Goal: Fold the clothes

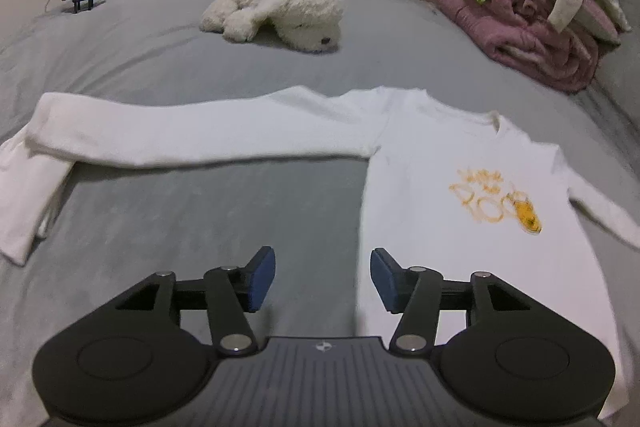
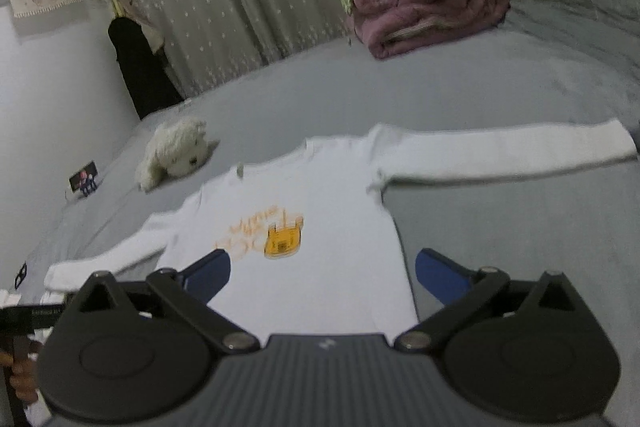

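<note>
White long-sleeved cotton shirt with orange print [image 1: 440, 163] spread flat, face up on the grey bed [image 1: 200, 211] — both sleeves out. Left tool [image 1: 323, 269] and right tool [image 2: 322, 273] wide apart, empty, hovering near the hem. Best pinching seam edges — single layer, no bunching.

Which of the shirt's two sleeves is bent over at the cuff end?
The sleeve on the left of the left wrist view: its cuff end turns down toward the camera. The other sleeve lies straight.
</note>
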